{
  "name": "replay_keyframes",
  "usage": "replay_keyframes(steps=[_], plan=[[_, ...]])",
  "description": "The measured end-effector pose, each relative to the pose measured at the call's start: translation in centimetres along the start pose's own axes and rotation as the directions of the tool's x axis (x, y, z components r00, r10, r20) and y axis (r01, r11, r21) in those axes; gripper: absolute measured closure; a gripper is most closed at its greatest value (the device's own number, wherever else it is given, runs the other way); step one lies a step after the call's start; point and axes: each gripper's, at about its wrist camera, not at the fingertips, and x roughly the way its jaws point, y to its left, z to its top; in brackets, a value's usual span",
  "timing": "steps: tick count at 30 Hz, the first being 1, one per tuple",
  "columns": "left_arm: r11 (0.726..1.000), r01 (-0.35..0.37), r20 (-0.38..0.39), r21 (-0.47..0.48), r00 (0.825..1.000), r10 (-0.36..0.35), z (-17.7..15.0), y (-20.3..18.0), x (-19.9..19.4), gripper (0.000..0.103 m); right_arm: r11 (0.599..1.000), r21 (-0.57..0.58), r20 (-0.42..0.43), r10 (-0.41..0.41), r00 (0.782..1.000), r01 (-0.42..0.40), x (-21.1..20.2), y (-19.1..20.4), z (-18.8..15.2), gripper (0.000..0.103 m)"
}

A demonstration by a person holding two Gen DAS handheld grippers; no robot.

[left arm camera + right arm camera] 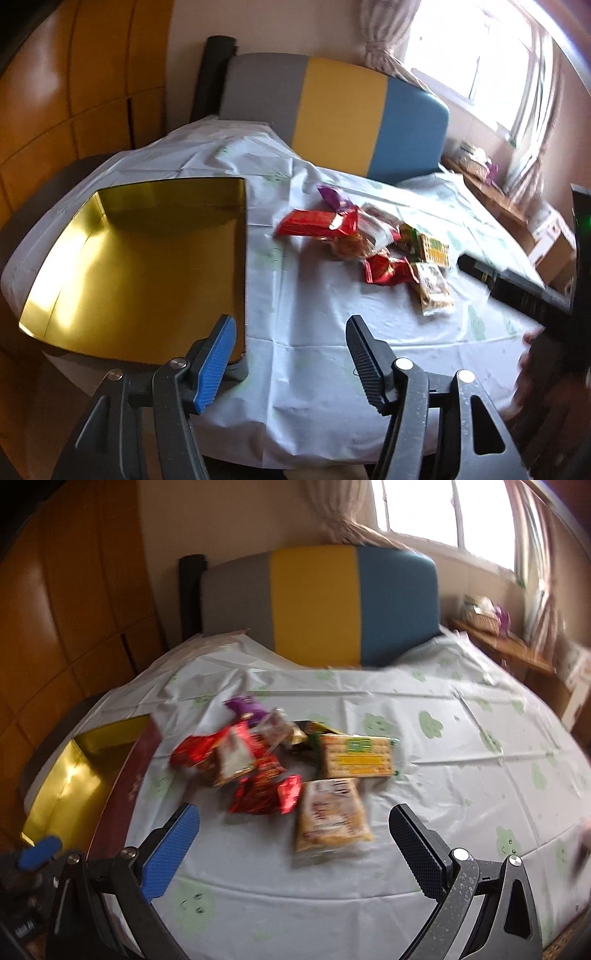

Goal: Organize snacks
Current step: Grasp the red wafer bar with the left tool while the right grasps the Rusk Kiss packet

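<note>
Nearest to me, my left gripper (290,334) hangs over the front of the worktop with its fingers spread wide and nothing between them; the blue-padded finger (216,363) sits just at the near right corner of the shiny gold rectangular tray (140,266). My right gripper (295,830) is likewise wide apart and holds nothing, angled down over the white plastic tablecloth with pale green prints (461,760) that covers the round worktop.

Just ahead of the right gripper lies a yellow-and-white sealed snack pouch (330,818), its near end reaching in between the two fingers without touching them as far as I can tell. Beside it to the left sits a crinkled red foil packet (264,794). Behind those is a flat pack of crackers in green and yellow wrapping (354,755), and to its left the rest of the heap: a long red wrapper (317,223), a few pale and clear packets too blurred to read, and a purple packet (245,707) at the far edge. All the snacks lie in one loose pile on the cloth, right of the tray and apart from it; the tray itself has nothing in it.

In the left view a dark blurred device (517,288) and part of a hand (528,369) come in from the right edge.

Beyond the worktop stands an upholstered backrest in grey, yellow and blue panels (317,602), then a window with gathered curtains (443,513).
</note>
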Motion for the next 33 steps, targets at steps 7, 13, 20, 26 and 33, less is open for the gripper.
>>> replay_keyframes(steps=[7, 13, 20, 26, 33], plan=[[0.992, 0.077, -0.074, 0.099, 0.995, -0.07, 1.2, -2.3, 2.1, 0.04, 0.994, 0.111, -0.124, 0.01, 0.992, 0.004, 2.6, -7.5, 3.2, 0.0], [0.987, 0.123, -0.153, 0.102, 0.983, -0.106, 3.6, -3.1, 4.6, 0.04, 0.995, 0.082, -0.19, -0.033, 0.981, 0.049, 5.0, -11.0, 3.8, 0.0], [0.972, 0.2, -0.236, -0.126, 0.945, -0.226, 8.5, -2.1, 8.2, 0.049, 0.996, 0.081, -0.186, 0.039, 0.982, -0.024, 5.3, -10.5, 4.2, 0.0], [0.925, 0.149, -0.327, -0.35, 0.906, -0.269, 11.6, -0.9, 13.2, 0.047, 0.997, 0.04, -0.171, 0.07, 0.983, -0.064, 4.9, -9.1, 4.2, 0.0], [0.852, -0.031, -0.425, -0.523, 0.876, -0.229, 13.2, 0.4, 18.1, 0.031, 0.994, 0.05, -0.15, 0.104, 0.983, -0.098, 4.2, -9.0, 4.5, 0.0]])
